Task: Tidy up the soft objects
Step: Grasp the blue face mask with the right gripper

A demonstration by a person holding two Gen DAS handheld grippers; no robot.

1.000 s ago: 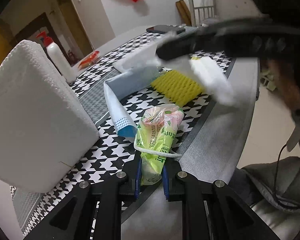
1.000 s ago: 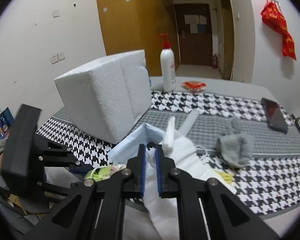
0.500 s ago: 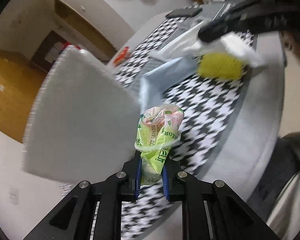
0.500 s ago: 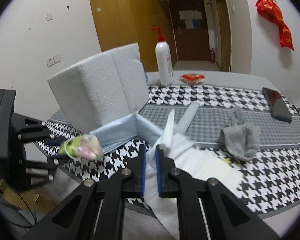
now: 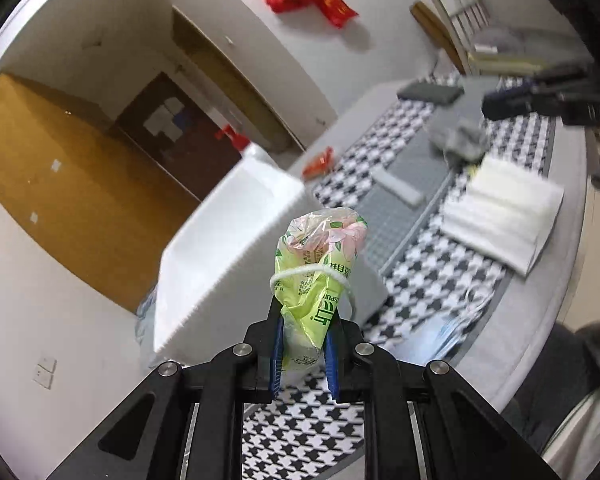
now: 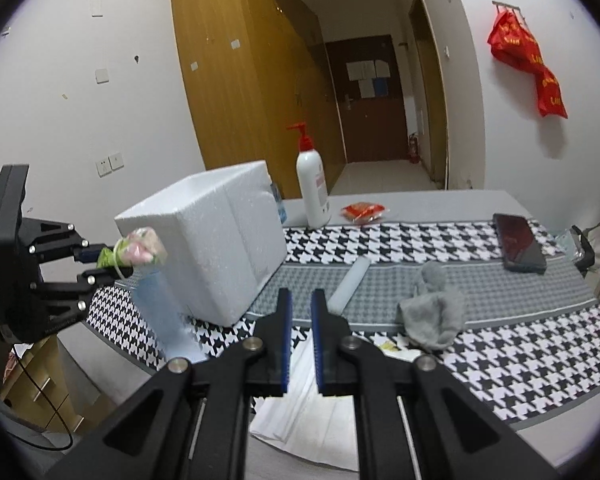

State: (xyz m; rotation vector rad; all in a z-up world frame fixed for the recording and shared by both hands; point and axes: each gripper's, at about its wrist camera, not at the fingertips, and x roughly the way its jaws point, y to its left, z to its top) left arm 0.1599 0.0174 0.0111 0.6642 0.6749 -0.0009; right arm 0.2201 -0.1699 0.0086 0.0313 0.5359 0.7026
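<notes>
Left wrist view: left hand-held gripper (image 5: 302,346) clenched on a green tissue pack (image 5: 315,276), blue pads pressing its lower part; white elastic loop wrapped round the pack's middle.
Tissue pack, place: lifted off the counter (image 5: 420,280), seen directly in front of the foam box (image 5: 236,256); from the right wrist view, pack (image 6: 138,250) held level with the box's upper near corner, just beside the foam box (image 6: 216,244) on its left.
Right wrist view: right hand-held gripper (image 6: 301,320) nearly closed, a narrow gap between the blue pads with nothing in it; folded white cloth (image 6: 300,408) lying beneath it at the counter's near edge, no contact visible.
Blue mask: pale blue sheet (image 6: 158,308) hanging against the foam box's near-left corner, below the tissue pack; blurred.
Grey sock: crumpled (image 6: 432,312), right of the foam box, on the grey band of the houndstooth cover (image 6: 500,360).
White tube: lying (image 6: 350,286) between the foam box and the grey sock.
Pump bottle: upright (image 6: 312,192), red top, just behind the foam box.
Red packet: flat (image 6: 364,211), behind the foam box, right of the pump bottle.
Phone: dark, flat (image 6: 518,242), far right of the foam box, well apart.
White cloth, left wrist view: folded stack (image 5: 500,216) right of the foam box, near the counter's edge.
</notes>
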